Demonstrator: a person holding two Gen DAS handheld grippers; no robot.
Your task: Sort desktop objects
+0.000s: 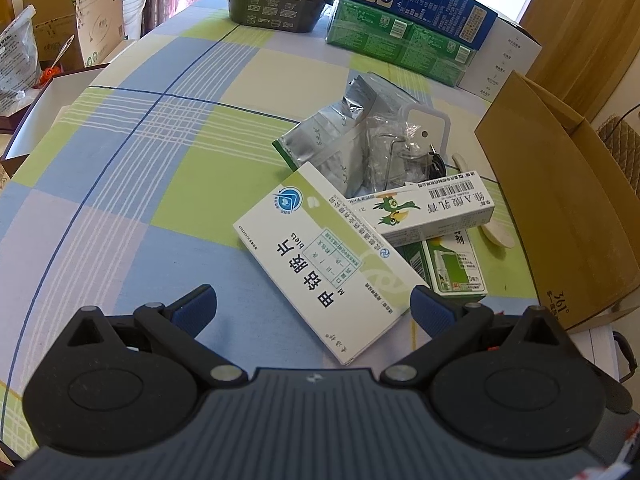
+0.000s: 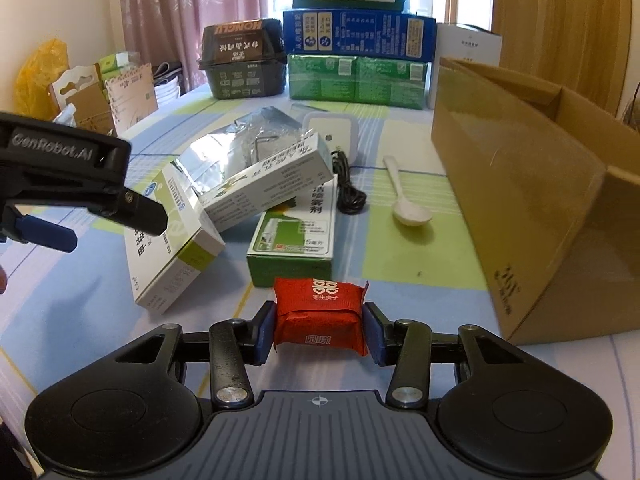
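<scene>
Pointing steeply down over the checked cloth (image 1: 160, 168), left gripper (image 1: 314, 312) hovering with jaws spread wide, gripping nothing, big white box (image 1: 320, 264) lying between and beyond the tips. Angling down too, right gripper (image 2: 319, 330) clamping blue pads (image 2: 264, 334) narrowly on the red packet (image 2: 320, 312) at six o'clock. Green box (image 2: 292, 248) lying just beyond at twelve, spoon (image 2: 408, 200) at one, carton (image 2: 540, 208) standing at three.

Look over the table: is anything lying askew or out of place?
Yes. The medicine boxes are heaped, not sorted: the parrot-printed box lies tilted across the large white-and-green box and the green spray box. A crumpled foil pouch sits behind them, and a white spoon lies loose nearby.
</scene>
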